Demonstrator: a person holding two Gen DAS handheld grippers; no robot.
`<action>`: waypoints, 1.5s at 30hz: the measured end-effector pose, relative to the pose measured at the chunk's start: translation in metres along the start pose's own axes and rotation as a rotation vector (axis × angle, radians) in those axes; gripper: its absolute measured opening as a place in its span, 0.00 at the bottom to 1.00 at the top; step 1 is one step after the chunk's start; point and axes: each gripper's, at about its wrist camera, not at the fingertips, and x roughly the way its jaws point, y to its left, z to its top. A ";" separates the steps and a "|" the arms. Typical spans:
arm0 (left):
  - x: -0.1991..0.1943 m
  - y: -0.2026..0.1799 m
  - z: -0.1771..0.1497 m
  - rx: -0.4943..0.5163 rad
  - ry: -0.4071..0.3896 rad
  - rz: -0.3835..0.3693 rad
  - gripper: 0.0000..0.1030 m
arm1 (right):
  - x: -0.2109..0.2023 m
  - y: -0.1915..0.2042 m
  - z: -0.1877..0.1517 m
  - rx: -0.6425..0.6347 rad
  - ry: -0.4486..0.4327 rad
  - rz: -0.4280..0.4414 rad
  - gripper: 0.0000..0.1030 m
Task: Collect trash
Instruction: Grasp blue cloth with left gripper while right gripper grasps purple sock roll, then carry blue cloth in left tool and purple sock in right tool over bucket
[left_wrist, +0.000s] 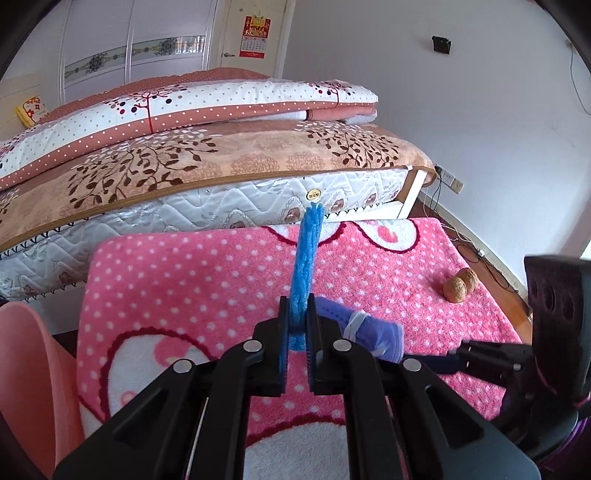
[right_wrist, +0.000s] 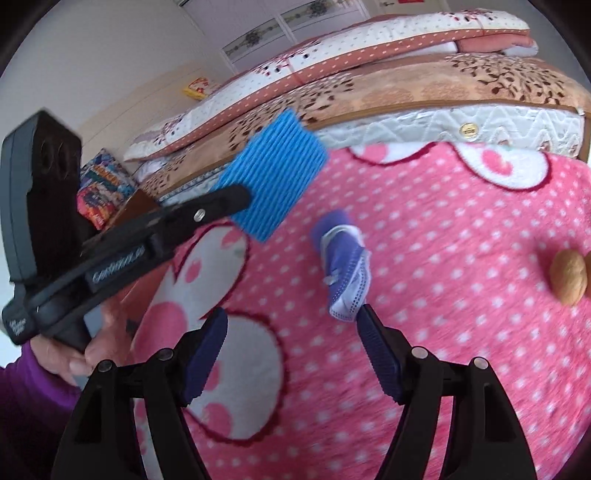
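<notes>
Found the mask (right_wrist: 343, 266) rolled up near the middle of the rug (right_wrist: 461, 221), just ahead of the right gripper (right_wrist: 291, 314). Kept that gripper's fingers wide apart, with nothing between them. Saw the mask's long axis running roughly along the pointing direction of the fingers, from the bed-side edge of the rug toward the camera. Noted its near end right at the tip of the right-hand finger, perhaps touching, so off centre in the gap. Judged the right hand the nearer one for this piece. Probably needed a small shift to the right, and maybe a turn of the wrist, to close across the roll and not along it.

Held the right gripper low over the rug, tilted down and forward.

Gripped a blue cloth (left_wrist: 304, 258) upright in the closed fingers of the left gripper (left_wrist: 297, 306), raised above the rug, so no free hand there. Left two walnuts (left_wrist: 460, 284) together near the right edge of the rug, well apart from the mask.
</notes>
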 end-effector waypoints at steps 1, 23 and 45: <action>-0.002 0.001 -0.001 -0.004 -0.002 0.001 0.07 | 0.000 0.006 -0.003 -0.009 0.008 0.007 0.69; -0.055 0.047 -0.024 -0.109 -0.040 0.058 0.07 | 0.019 0.021 0.011 -0.004 -0.030 -0.302 0.48; -0.111 0.075 -0.044 -0.176 -0.119 0.183 0.07 | 0.005 0.077 -0.005 0.000 -0.117 -0.322 0.18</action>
